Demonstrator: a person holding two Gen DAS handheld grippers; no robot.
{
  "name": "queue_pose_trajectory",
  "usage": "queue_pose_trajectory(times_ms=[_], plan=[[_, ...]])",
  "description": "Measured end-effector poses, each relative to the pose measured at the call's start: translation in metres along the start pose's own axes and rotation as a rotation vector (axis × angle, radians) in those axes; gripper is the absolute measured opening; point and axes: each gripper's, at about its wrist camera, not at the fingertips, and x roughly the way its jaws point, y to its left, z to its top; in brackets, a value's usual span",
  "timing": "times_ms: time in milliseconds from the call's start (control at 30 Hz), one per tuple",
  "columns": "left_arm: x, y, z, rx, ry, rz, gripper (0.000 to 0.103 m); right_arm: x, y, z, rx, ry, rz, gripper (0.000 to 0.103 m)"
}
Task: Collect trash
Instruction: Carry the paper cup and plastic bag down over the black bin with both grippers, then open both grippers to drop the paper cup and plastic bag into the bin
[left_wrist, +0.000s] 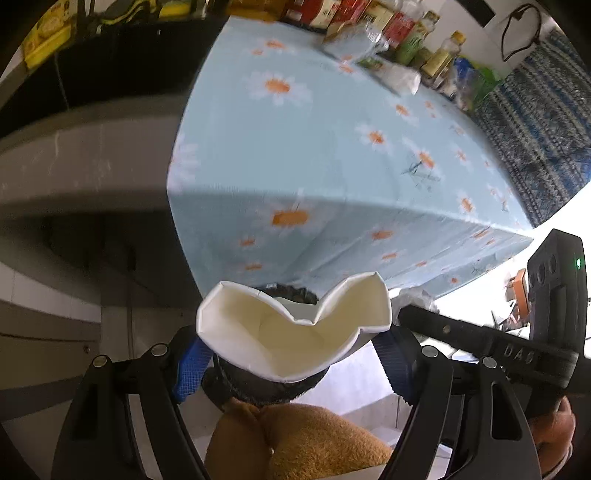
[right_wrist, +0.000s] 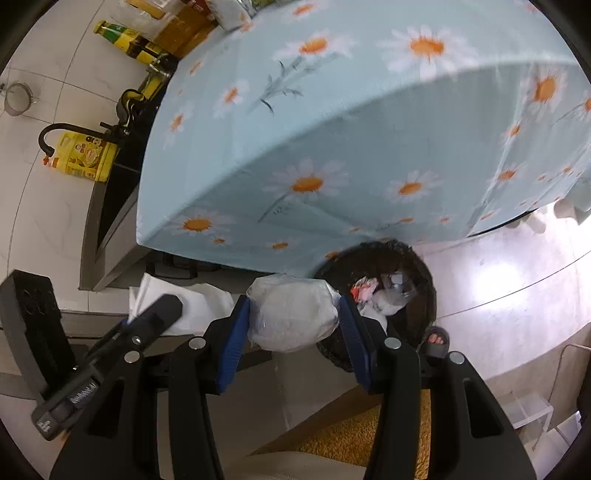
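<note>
My left gripper (left_wrist: 291, 354) is shut on a crushed white paper cup (left_wrist: 295, 332), its mouth bent into a heart shape, held just off the table's near edge above a dark bin (left_wrist: 288, 293). My right gripper (right_wrist: 293, 321) is shut on a crumpled clear plastic bag (right_wrist: 293, 314). It hangs next to the black-lined trash bin (right_wrist: 424, 273) on the floor, which holds red and white wrappers (right_wrist: 369, 291). The other gripper's black body shows at the right of the left wrist view (left_wrist: 554, 314) and at the left of the right wrist view (right_wrist: 110, 350).
A table with a light-blue daisy cloth (left_wrist: 332, 147) fills the middle. Bottles, jars and packets (left_wrist: 388, 33) line its far edge. A black counter with yellow containers (right_wrist: 85, 155) stands left. A sandalled foot (right_wrist: 437, 341) is by the bin. A patterned blue cloth (left_wrist: 543, 122) hangs right.
</note>
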Motion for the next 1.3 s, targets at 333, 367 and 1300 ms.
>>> queue_pose_trajectory(times_ms=[333,367,1300], plan=[[0.044,0.012,-0.029,-0.051,0.125,0.024,0.076,0.032,-0.043,-0.006,0.088,0.107,0.002,0.05],[0.05,0.014,-0.032,-0.055,0.141,0.027,0.076,0.036,-0.047,-0.009,0.095,0.121,-0.001,0.05],[0.093,0.027,-0.05,-0.09,0.26,0.059,0.086,0.055,-0.083,-0.034,0.208,0.163,-0.059,0.072]])
